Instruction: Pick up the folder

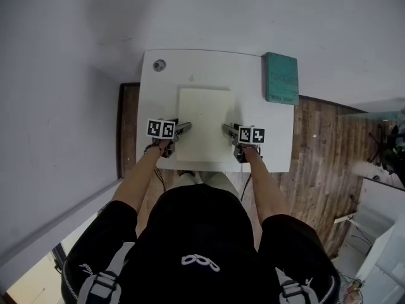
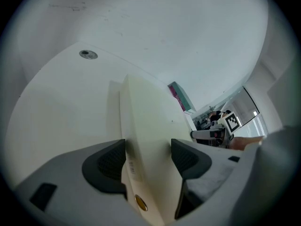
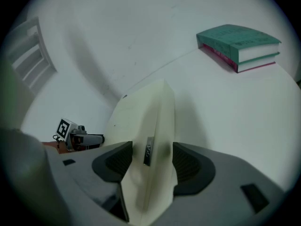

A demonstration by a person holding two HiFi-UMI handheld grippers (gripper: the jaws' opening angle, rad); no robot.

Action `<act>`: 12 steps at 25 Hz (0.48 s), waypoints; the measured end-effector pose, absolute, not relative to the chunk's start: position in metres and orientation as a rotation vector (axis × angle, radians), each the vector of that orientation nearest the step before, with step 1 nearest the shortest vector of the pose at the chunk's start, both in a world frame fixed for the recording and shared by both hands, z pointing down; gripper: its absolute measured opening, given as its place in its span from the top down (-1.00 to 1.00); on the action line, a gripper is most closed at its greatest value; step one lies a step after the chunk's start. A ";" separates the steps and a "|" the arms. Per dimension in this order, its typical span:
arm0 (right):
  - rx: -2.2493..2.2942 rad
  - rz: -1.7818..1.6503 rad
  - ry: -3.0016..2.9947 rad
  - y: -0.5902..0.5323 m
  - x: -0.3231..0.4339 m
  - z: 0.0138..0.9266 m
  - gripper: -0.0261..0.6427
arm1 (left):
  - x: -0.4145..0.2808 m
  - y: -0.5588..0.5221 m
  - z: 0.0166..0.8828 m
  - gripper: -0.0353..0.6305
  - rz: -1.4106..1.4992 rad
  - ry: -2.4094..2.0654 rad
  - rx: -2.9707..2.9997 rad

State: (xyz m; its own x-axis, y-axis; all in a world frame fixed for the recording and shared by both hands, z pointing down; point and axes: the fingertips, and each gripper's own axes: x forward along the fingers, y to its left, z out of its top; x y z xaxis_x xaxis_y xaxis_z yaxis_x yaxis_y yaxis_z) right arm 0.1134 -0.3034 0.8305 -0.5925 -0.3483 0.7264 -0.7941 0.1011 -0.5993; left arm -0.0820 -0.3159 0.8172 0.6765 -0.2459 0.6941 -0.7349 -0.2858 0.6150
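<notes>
The cream flat rectangular folder (image 1: 204,124) is seen mid-frame in the head view, on or just over the white rectangular worktop (image 1: 155,100). Whether it is lifted clear cannot be told. The left claw (image 2: 148,157) is closed onto the folder's left edge and the right claw (image 3: 151,160) onto its right edge. Each jaw pair is pinched down to the thin stack, and nothing else is held. A teal hardback book (image 1: 281,78) is seen at upper right, well apart. Risks, as judged: only narrow edge bites are held, so the folder may slip out if the claws are raised unevenly or drawn apart. The middle may also sag or the cover flap open.
</notes>
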 end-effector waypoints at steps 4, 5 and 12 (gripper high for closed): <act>1.095 1.538 -1.973 -0.303 0.110 0.834 0.10 | -0.081 -0.316 0.824 0.04 0.608 -0.764 1.813; 1.094 1.535 -1.969 -0.303 0.110 0.835 0.10 | -0.081 -0.317 0.825 0.04 0.609 -0.760 1.805; 1.086 1.507 -1.948 -0.305 0.109 0.837 0.10 | -0.080 -0.318 0.830 0.02 0.618 -0.748 1.770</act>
